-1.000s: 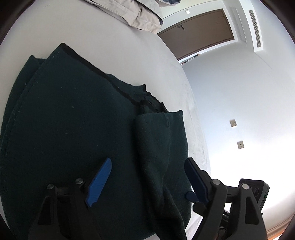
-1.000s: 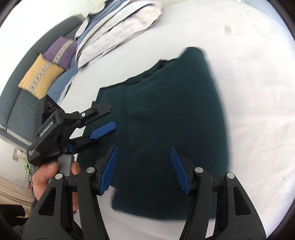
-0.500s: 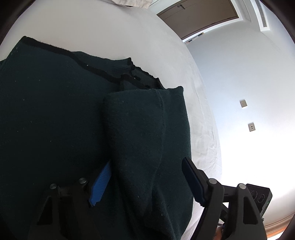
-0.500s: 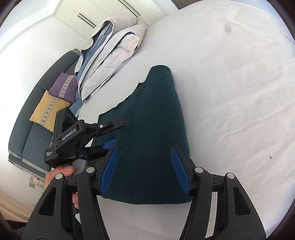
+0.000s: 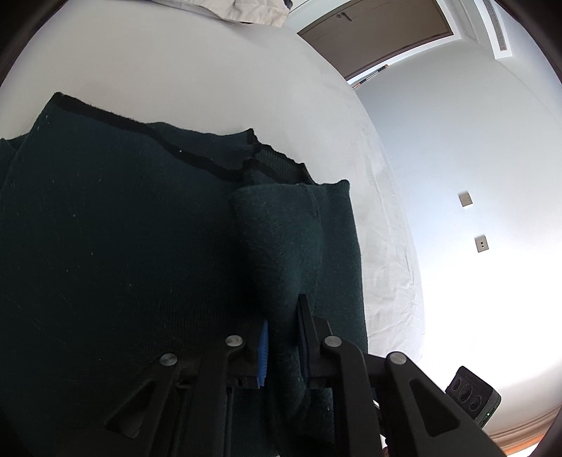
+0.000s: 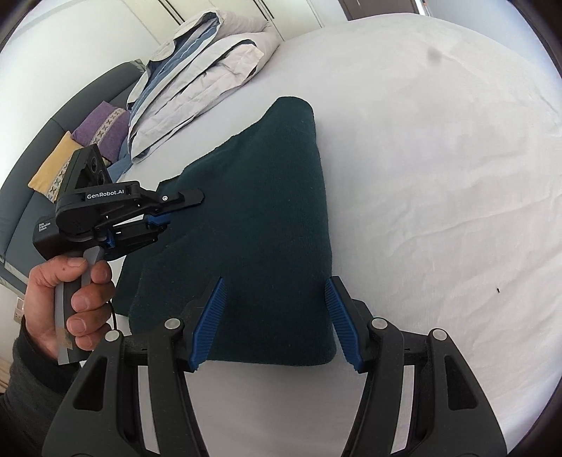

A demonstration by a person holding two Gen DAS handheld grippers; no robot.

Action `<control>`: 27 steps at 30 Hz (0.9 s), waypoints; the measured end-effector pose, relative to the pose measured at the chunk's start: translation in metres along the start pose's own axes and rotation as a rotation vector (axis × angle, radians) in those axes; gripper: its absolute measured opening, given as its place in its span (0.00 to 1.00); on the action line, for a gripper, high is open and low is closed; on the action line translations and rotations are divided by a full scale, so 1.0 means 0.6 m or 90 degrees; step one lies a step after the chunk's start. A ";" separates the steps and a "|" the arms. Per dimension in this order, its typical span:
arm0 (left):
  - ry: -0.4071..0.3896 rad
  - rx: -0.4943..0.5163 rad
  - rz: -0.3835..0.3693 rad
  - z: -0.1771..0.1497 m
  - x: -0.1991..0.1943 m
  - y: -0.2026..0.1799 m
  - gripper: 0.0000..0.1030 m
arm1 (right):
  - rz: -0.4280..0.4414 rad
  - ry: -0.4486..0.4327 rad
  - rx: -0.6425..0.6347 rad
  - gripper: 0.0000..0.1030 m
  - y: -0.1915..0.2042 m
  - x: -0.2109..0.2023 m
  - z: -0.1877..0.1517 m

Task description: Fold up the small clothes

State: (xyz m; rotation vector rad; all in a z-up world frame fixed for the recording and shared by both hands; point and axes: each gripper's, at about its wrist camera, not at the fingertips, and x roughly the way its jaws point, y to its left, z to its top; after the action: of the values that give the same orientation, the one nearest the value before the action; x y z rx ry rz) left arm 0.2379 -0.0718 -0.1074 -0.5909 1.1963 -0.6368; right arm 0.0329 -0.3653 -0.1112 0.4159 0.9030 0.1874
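Note:
A dark green knitted garment with a black hem lies on a white bed. In the left wrist view my left gripper is shut on a raised fold of it. In the right wrist view the garment lies partly folded, and the left gripper pinches its left edge, held by a hand. My right gripper is open, its blue pads either side of the garment's near edge, holding nothing.
Folded pale bedding lies at the far end of the bed. A grey sofa with a purple cushion and a yellow cushion stands at left. A brown door and a white wall are beyond the bed.
My left gripper has shut on the fold of the garment; it was open before. The right gripper has moved over the garment's near edge and stays open.

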 end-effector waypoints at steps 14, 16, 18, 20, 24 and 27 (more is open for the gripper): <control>0.002 0.056 0.002 0.047 -0.086 -0.010 0.12 | 0.029 0.012 -0.096 0.55 0.111 0.015 0.013; 0.003 0.060 0.011 0.043 -0.080 -0.009 0.12 | 0.025 0.011 -0.104 0.55 0.126 0.017 0.010; 0.005 0.045 0.002 0.040 -0.075 0.004 0.12 | 0.038 0.016 -0.093 0.55 0.128 0.015 0.009; 0.005 0.020 -0.014 0.041 -0.073 0.018 0.12 | 0.033 0.018 -0.098 0.55 0.132 0.012 0.006; 0.007 -0.010 -0.026 0.046 -0.083 0.051 0.12 | 0.011 0.007 -0.104 0.55 0.127 0.003 0.009; -0.001 -0.017 -0.030 0.047 -0.097 0.064 0.12 | 0.014 0.008 -0.083 0.53 0.114 0.004 0.011</control>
State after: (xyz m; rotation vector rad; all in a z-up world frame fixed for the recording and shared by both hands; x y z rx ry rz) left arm 0.2564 -0.0008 -0.0898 -0.6434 1.1937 -0.6601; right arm 0.0406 -0.3042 -0.0800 0.3033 0.8928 0.2682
